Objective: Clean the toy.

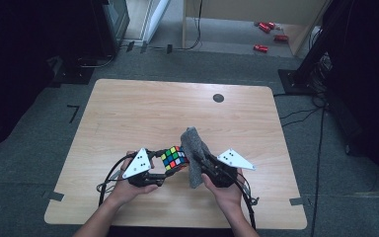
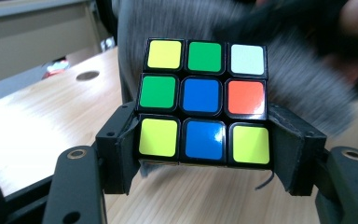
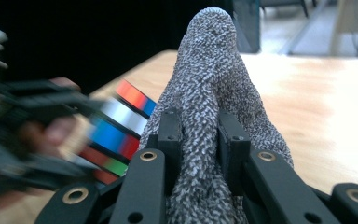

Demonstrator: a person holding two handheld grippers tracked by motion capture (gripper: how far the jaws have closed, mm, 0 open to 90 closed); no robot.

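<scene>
The puzzle cube (image 2: 204, 101) sits pinched between your left gripper's (image 1: 159, 167) fingers above the near middle of the wooden surface (image 1: 143, 113), touching the grey cloth (image 3: 213, 93) that your right gripper's (image 3: 200, 135) fingers squeeze upright.

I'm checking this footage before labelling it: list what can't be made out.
- Multicoloured puzzle cube: its far faces, left gripper view, hidden behind its own front.
- Grey knitted cloth: lower end, right gripper view, cut off by the bottom edge.
- Small red things on the floor: high view, too small to identify.
</scene>
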